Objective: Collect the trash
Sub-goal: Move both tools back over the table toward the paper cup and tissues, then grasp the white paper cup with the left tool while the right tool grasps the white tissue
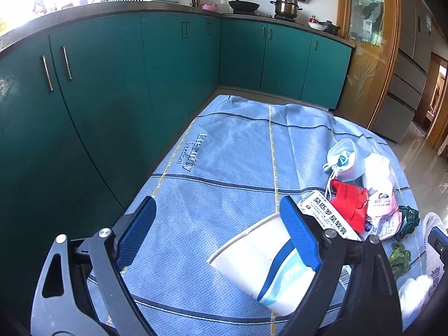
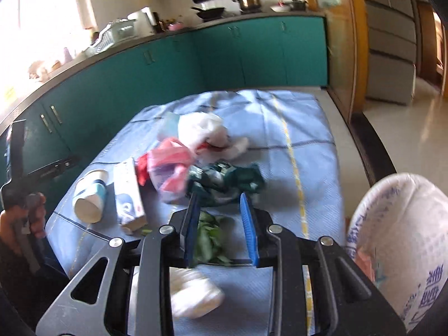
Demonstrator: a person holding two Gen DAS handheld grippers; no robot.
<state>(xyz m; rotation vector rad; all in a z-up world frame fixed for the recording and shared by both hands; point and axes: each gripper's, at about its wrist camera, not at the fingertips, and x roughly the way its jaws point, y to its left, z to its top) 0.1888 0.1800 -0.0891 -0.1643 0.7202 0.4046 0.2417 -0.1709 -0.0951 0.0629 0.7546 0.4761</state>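
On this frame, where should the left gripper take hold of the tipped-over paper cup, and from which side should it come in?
Across the body, from above. The paper cup lies on its side on the blue cloth, so its round wall faces up, with bare cloth beside it. The open left gripper already sits over it, one finger above the cup. The thin rim would probably crumple; mid-body looks safer.

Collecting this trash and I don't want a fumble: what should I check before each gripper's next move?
1. Left gripper open: ok.
2. White paper cup with blue band centred between its fingers: not ok, it lies under one finger.
3. Green leaf scraps between right gripper fingers: ok.
4. Both pads pressing those scraps: not ok, a gap shows beside one.
5. White plastic bag mouth open: cannot tell.
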